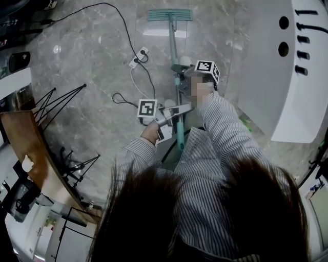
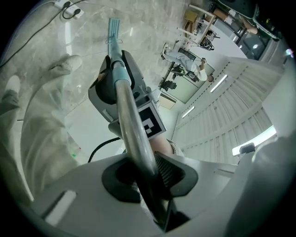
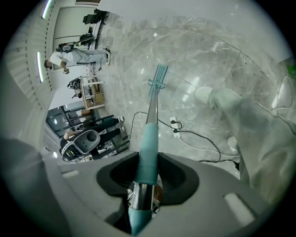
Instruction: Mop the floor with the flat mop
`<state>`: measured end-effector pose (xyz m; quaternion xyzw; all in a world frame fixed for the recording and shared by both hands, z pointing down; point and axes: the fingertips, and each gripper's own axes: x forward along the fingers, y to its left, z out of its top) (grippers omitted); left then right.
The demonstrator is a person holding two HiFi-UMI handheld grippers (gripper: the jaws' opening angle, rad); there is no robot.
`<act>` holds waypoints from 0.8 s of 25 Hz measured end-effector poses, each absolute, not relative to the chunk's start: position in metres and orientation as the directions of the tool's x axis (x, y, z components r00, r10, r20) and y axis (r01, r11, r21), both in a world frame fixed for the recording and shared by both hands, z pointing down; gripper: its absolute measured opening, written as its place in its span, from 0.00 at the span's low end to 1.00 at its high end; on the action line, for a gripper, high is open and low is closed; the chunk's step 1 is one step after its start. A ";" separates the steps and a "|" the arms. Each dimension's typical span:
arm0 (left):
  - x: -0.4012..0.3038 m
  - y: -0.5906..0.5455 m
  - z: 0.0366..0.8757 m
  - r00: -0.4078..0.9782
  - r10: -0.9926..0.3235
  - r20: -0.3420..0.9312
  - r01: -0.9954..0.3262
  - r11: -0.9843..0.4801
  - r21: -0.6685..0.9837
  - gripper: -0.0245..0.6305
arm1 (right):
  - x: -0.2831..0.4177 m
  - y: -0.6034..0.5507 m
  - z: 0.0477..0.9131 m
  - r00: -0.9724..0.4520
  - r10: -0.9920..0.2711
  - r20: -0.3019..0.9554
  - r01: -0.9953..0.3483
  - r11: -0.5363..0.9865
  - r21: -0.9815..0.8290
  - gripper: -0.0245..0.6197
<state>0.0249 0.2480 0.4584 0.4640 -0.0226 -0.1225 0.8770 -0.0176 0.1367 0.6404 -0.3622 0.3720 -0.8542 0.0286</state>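
A flat mop with a teal head (image 1: 169, 15) lies on the grey marble floor far ahead of me. Its metal and teal handle (image 1: 176, 61) runs back toward my body. My right gripper (image 1: 185, 71) is shut on the handle higher up, its marker cube (image 1: 207, 70) facing the camera. Lower down, my left gripper (image 1: 171, 115) is shut on the same handle. In the right gripper view the teal sleeve (image 3: 148, 148) passes between the jaws and the mop head (image 3: 159, 76) shows beyond. The left gripper view shows the handle (image 2: 132, 129) clamped, with the right gripper (image 2: 113, 88) further along.
A white power strip (image 1: 138, 57) with black cables (image 1: 123, 97) lies on the floor left of the handle. Black stand legs (image 1: 56, 100) and a wooden table (image 1: 31, 153) are at the left. A white curved counter (image 1: 302, 71) fills the right.
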 end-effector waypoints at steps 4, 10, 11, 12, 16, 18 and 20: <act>0.031 0.193 0.469 0.968 -0.240 -0.068 0.190 0.534 0.824 0.17 | -0.013 0.078 0.648 -0.744 -0.315 0.589 -0.220 -0.717 -0.661 0.24; 0.042 0.025 0.476 0.960 -0.268 -0.077 0.210 0.512 0.833 0.17 | -0.001 -0.090 0.655 -0.750 -0.306 0.586 -0.235 -0.705 -0.669 0.24; 0.042 0.011 0.477 0.958 -0.276 -0.081 0.216 0.504 0.836 0.17 | -0.001 -0.105 0.656 -0.752 -0.308 0.583 -0.238 -0.698 -0.675 0.24; 0.041 0.007 0.478 0.956 -0.281 -0.084 0.219 0.497 0.839 0.17 | -0.001 -0.109 0.656 -0.753 -0.310 0.581 -0.239 -0.693 -0.680 0.24; 0.044 0.004 0.477 0.950 -0.300 -0.087 0.229 0.482 0.846 0.18 | 0.003 -0.112 0.652 -0.744 -0.334 0.579 -0.229 -0.685 -0.691 0.24; 0.055 -0.038 0.481 0.946 -0.314 -0.079 0.229 0.477 0.849 0.18 | 0.014 -0.153 0.655 -0.737 -0.351 0.577 -0.220 -0.683 -0.697 0.24; 0.068 -0.090 0.484 0.943 -0.324 -0.078 0.233 0.472 0.851 0.18 | 0.025 -0.206 0.659 -0.737 -0.347 0.580 -0.235 -0.673 -0.701 0.24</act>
